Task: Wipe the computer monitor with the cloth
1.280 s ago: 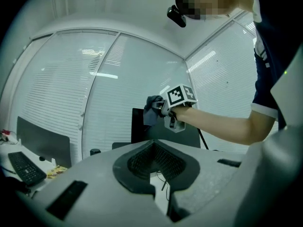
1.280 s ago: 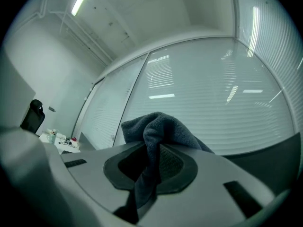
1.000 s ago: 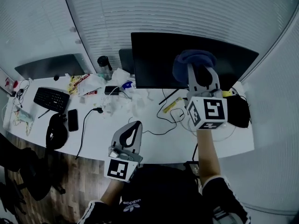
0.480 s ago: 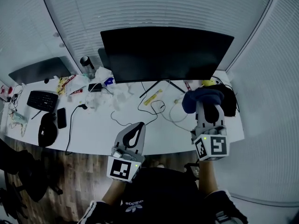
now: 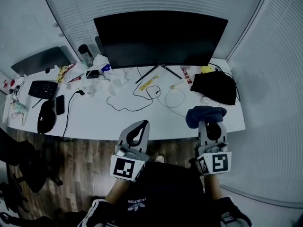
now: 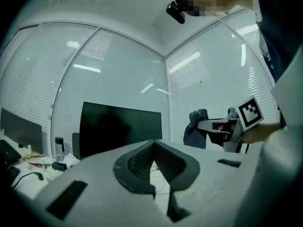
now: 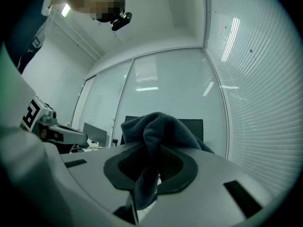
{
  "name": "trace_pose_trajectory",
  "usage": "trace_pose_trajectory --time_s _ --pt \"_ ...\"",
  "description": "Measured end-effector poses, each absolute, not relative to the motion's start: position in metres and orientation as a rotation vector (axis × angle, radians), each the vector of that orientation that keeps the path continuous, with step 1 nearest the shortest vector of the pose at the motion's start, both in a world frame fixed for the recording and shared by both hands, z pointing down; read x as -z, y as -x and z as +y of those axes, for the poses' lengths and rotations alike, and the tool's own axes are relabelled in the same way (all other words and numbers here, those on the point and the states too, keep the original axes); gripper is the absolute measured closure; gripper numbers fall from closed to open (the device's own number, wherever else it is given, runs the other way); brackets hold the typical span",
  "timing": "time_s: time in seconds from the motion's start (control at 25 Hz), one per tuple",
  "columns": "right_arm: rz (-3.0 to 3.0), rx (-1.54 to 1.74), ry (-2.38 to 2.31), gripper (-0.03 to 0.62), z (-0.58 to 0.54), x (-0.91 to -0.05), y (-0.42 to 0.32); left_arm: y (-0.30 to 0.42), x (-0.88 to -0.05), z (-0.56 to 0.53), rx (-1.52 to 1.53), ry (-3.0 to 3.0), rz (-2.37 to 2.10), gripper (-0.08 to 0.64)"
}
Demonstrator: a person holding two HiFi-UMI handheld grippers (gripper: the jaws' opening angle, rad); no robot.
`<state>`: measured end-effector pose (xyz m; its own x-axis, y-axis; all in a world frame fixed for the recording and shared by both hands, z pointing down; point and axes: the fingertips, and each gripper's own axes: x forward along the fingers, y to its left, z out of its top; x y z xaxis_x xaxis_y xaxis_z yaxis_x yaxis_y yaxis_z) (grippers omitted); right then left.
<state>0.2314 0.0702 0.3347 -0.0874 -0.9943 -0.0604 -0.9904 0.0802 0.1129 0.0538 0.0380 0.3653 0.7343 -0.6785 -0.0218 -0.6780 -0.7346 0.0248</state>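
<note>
The jaws of the right gripper (image 7: 147,176) are closed on the cloth (image 7: 158,126): a dark fold is pinched between them and the rest is bunched above the tips. The jaws of the left gripper (image 6: 152,167) are brought together to a thin slit, and nothing is held. Both grippers are held low by the front edge of the desk (image 5: 94,123), the cloth over its right end. The monitor (image 5: 158,39) is stood dark at the back of the desk, well apart from the cloth. Cables (image 5: 135,109) are strewn between them, a black bag (image 5: 215,86) is laid at the right, and a keyboard (image 5: 42,89) far left.
</note>
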Motion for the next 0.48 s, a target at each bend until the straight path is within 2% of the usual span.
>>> trace_pose_trajectory --time_s 0.48 --pt "-2.321 0.006 -2.036 0.545 0.118 -0.396 -0.226 -0.049 -0.39 0.068 0.005 -2.847 -1.219 0.556"
